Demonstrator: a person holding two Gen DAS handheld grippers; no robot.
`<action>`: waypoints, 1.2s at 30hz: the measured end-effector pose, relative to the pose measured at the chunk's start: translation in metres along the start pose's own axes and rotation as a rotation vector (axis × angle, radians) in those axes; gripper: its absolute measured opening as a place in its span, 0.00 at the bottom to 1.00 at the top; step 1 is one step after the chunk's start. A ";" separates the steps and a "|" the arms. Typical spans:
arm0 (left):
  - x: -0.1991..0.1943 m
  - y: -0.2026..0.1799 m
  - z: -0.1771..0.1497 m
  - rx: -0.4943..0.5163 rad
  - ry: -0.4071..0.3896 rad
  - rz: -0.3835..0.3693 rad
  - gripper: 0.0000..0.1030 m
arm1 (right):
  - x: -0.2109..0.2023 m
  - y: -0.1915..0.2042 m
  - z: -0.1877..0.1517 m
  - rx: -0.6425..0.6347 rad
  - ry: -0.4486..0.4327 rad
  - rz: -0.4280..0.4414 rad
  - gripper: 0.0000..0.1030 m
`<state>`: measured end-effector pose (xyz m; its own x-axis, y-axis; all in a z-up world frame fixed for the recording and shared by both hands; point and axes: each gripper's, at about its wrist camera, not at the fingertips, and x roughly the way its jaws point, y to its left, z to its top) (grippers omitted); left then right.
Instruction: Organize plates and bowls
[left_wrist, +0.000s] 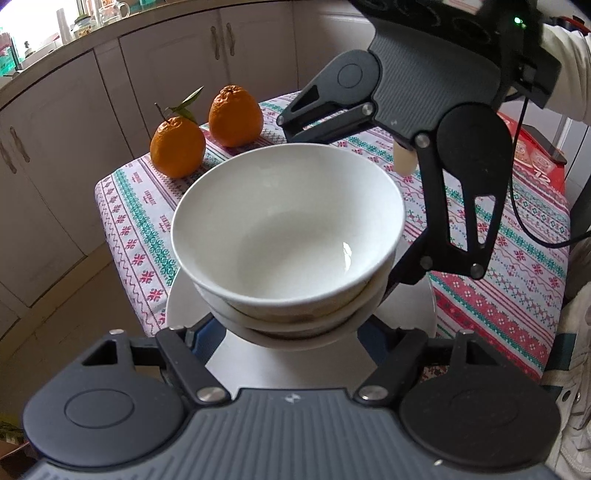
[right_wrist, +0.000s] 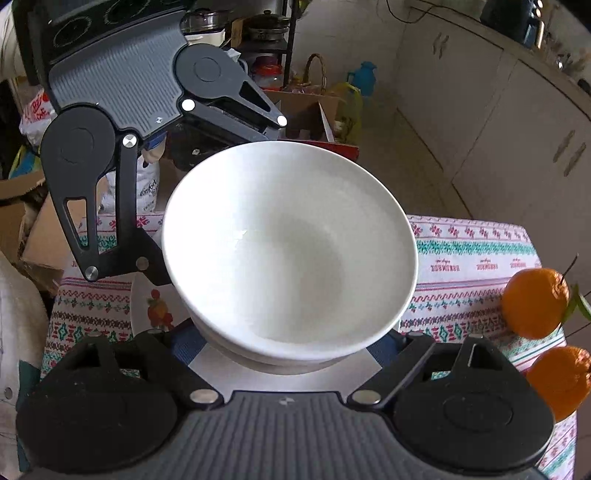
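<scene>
In the left wrist view, a stack of white bowls (left_wrist: 288, 236) sits nested in front of the left gripper (left_wrist: 291, 332), whose fingers reach in from both sides at the lowest bowl; the jaws stand partly open around that base, and I cannot tell whether the pads press on it, since the bowls hide them. Under the stack lies a white plate (left_wrist: 421, 314) on the patterned tablecloth (left_wrist: 517, 258), likely so the crockery gathers into one pile. The right gripper (left_wrist: 388, 229) comes in from the far side, one finger passing behind the rim and the other running down beside the stack, as if two hands share a tall, tippy load. Two oranges (left_wrist: 207, 129) stand near the table's far corner, well apart from the bowls. In the right wrist view, the same bowls (right_wrist: 291, 251) fill the middle, the right gripper (right_wrist: 291, 350) spread wide around the bottom of the stack; contact is again hidden. The left gripper (right_wrist: 184, 214) faces it from across, and a plate with a fruit print (right_wrist: 155, 306) peeks out beside the stack.
</scene>
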<state>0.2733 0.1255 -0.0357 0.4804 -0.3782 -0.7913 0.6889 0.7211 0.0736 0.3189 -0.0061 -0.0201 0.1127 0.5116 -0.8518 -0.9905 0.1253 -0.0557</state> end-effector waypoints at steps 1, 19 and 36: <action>0.000 0.001 0.000 0.000 0.000 -0.005 0.75 | 0.000 -0.002 -0.001 0.009 -0.002 0.009 0.90; -0.030 -0.025 -0.015 -0.034 -0.119 0.130 0.93 | -0.016 0.010 -0.020 0.110 -0.011 -0.090 1.00; -0.103 -0.164 -0.028 -0.484 -0.312 0.525 0.99 | -0.128 0.140 -0.102 0.911 -0.146 -0.789 1.00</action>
<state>0.0953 0.0625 0.0171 0.8579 -0.0109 -0.5136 0.0497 0.9968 0.0618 0.1581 -0.1403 0.0278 0.7263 0.1082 -0.6788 -0.2340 0.9675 -0.0961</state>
